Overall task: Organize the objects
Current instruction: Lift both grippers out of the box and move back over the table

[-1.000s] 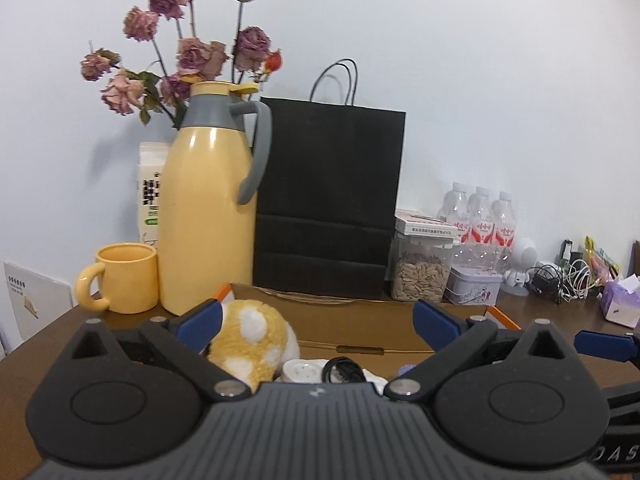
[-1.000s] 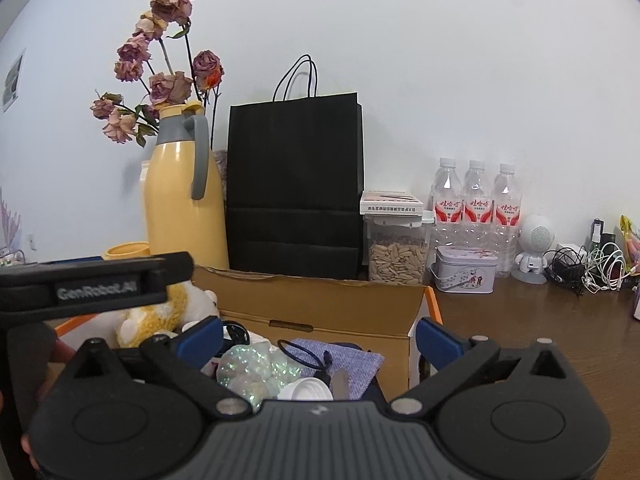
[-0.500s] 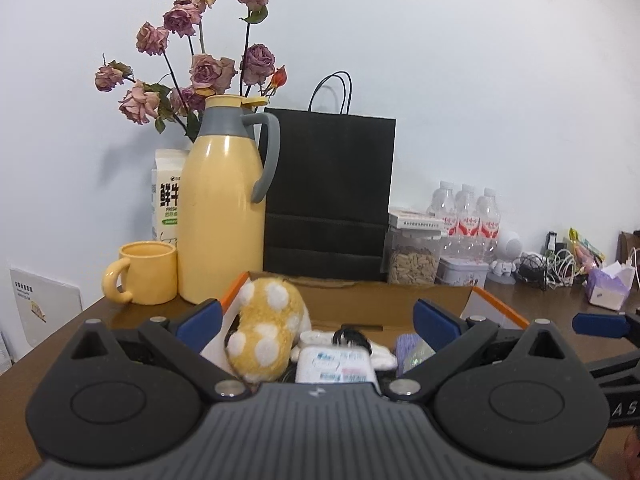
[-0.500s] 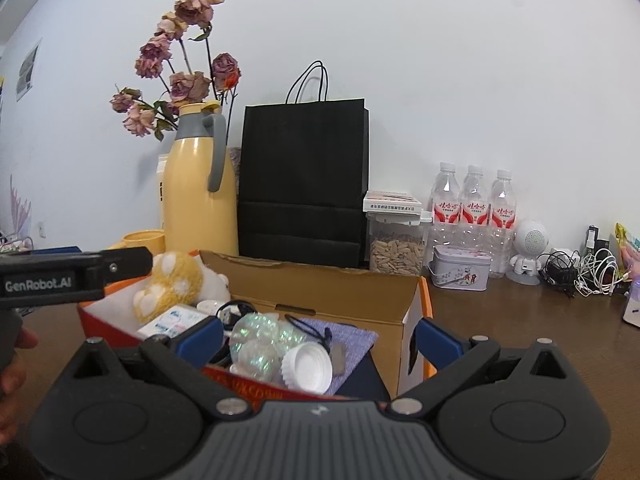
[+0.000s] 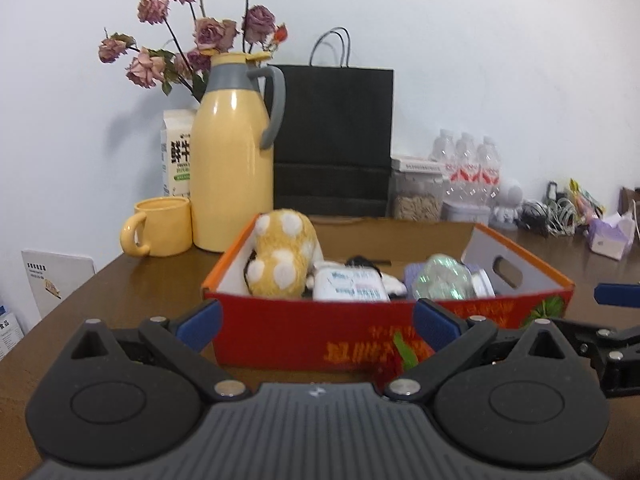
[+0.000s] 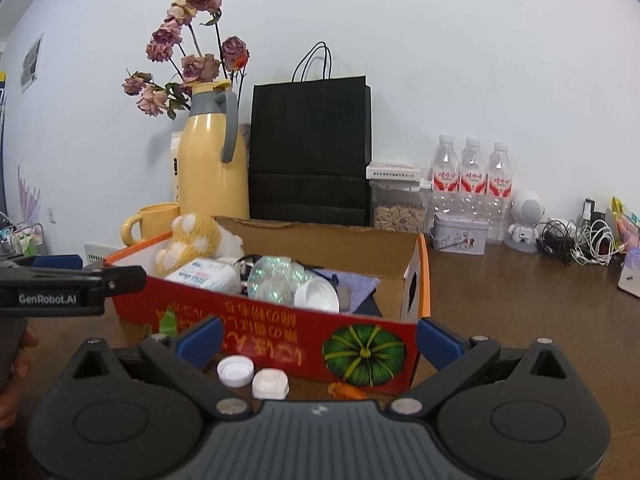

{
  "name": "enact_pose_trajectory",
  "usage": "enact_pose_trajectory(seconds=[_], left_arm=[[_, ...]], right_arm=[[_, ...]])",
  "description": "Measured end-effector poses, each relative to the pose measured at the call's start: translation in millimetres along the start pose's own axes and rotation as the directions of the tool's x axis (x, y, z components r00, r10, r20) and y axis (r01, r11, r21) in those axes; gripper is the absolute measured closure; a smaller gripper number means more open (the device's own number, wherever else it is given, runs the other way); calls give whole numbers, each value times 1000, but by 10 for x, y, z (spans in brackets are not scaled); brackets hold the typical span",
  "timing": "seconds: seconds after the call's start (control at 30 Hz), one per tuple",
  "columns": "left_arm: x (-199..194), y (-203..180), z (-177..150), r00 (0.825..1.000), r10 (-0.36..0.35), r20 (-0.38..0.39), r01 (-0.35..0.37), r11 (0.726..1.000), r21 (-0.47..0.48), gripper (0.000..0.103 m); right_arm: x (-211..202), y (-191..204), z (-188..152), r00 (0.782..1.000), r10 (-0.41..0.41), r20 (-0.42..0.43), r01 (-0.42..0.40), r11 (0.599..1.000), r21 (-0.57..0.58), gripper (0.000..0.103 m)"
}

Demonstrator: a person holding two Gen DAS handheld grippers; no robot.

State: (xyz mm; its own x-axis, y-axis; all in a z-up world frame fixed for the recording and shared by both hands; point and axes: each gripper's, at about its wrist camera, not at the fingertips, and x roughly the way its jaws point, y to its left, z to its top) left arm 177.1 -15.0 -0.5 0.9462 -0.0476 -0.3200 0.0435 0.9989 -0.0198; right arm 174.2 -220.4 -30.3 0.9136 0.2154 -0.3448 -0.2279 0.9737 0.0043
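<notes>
**Red box comes fully into view as both grippers draw back**

Cardboard, red-printed on its near wall, the box [image 6: 280, 344] now shows whole in both wrist views, where a second ago only its far flap and part of its contents could be seen over the grippers. Both cameras have pulled back from it, so its front face with the pumpkin print is in plain sight and the brown surface [image 6: 520, 320] in front of it is exposed.

Inside the box lie the yellow spotted plush toy [image 5: 282, 258] at the left end, a white packet [image 5: 348, 286] beside it, an iridescent clear ball [image 5: 442, 278] and a white lid [image 6: 317, 295] towards the right, over a purple cloth [image 6: 360, 280].

The retreat has also uncovered small things outside the box: a white bottle cap [image 6: 235, 370] and a white round piece [image 6: 270, 383] lie side by side just in front of its near wall, with a small orange scrap [image 6: 346, 390] to their right. These look like what is left to gather.

The right gripper [image 6: 318, 338] has its fingers spread wide and holds nothing; the two white pieces sit between and just ahead of them. The left gripper [image 5: 316, 322] likewise has its fingers wide apart and empty, facing the box wall. My judgement: the right one is better placed for the next pick.
</notes>
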Motion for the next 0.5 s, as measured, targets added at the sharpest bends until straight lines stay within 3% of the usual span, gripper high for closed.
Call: enact_pose_trajectory(seconds=[0.33,0.5], left_arm=[[-24,-122,-182,995,-38,-87,44,997,64,0],[32,-123,-217,984,-70,-165,80,995,55,0]], right_arm=[[-40,12,-90,999,-2,-39,2,1000,4,0],[-5,-6,-107,998,-3,-57,4,1000,13,0]])
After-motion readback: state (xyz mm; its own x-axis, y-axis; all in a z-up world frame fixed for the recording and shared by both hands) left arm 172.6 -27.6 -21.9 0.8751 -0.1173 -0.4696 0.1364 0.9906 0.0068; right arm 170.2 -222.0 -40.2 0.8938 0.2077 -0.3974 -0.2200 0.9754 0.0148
